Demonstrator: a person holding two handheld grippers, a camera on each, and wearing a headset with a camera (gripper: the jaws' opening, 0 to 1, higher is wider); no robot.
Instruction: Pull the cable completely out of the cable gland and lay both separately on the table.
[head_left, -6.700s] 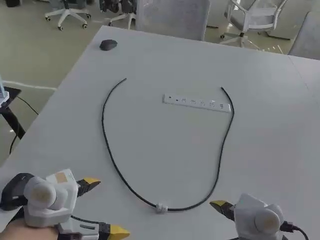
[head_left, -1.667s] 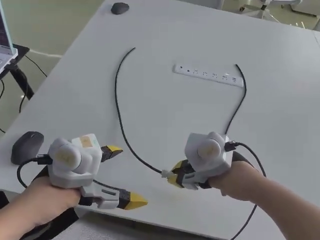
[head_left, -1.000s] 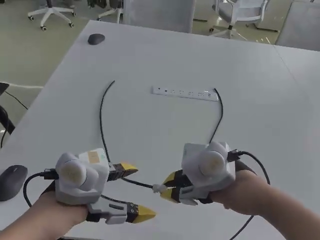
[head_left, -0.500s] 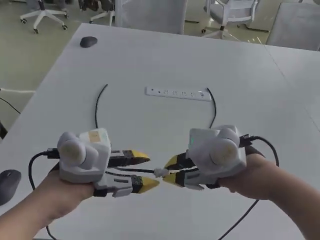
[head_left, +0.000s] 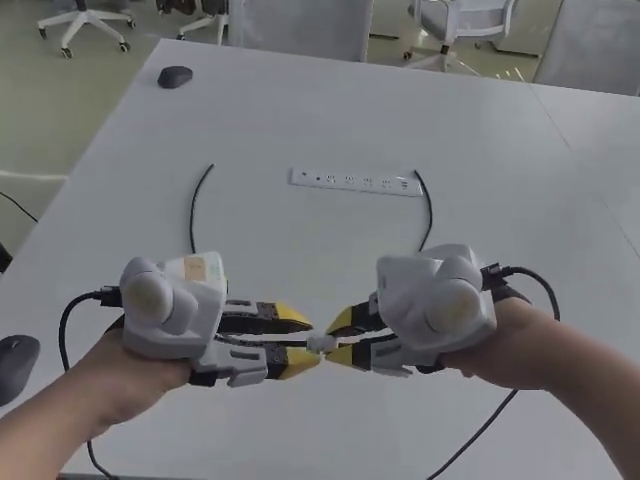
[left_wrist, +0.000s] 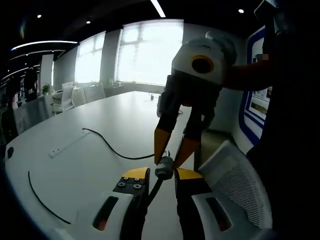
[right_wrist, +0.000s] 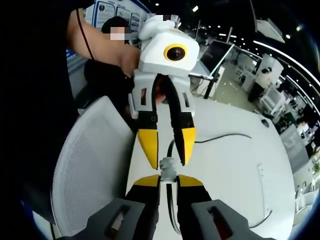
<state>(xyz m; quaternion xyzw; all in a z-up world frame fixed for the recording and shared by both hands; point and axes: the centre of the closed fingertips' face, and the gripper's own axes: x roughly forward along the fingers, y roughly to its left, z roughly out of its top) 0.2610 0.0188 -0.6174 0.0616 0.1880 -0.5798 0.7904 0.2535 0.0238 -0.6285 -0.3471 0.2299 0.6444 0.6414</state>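
White matte table (head_left: 300, 120), open-plan office behind, swivel chairs (head_left: 445, 25) along the far edge.

Position of work: the cable gland (head_left: 320, 344) is held at the near edge of the table, directly between the two sets of tips. The left gripper (head_left: 306, 343) is at 9 o'clock of it and the right gripper (head_left: 338, 342) at 3 o'clock, nose to nose.

Right gripper: jaws drawn in and clamped on the cable gland's end. In the right gripper view the cable (head_left: 192, 215) runs back between them.

Left gripper: yellow tips flank the gland in a narrow V. Cannot tell whether the pads bear on it. The cable also runs back between these jaws.

Materials:
- Gland is small, pale grey-white and barrel-shaped.
- Cable is thin, black and round, threaded through the gland.
- Its two free ends lie on the table at 11 and 1 o'clock of the gland, the latter just beside the right end of a flat white power strip (head_left: 355, 182).
- Gripper housings are smooth white plastic; jaws are black with yellow tips.

Hands: the left hand (head_left: 120, 385) and right hand (head_left: 520, 345) each wrap a housing from below. The forearms enter from 7 and 4 o'clock. Both grippers are roughly level, rolled so the jaws stack one above the other.

Also on the table are a dark mouse (head_left: 175, 75) at the far 11 o'clock and a second mouse (head_left: 14, 355) at 9 o'clock.
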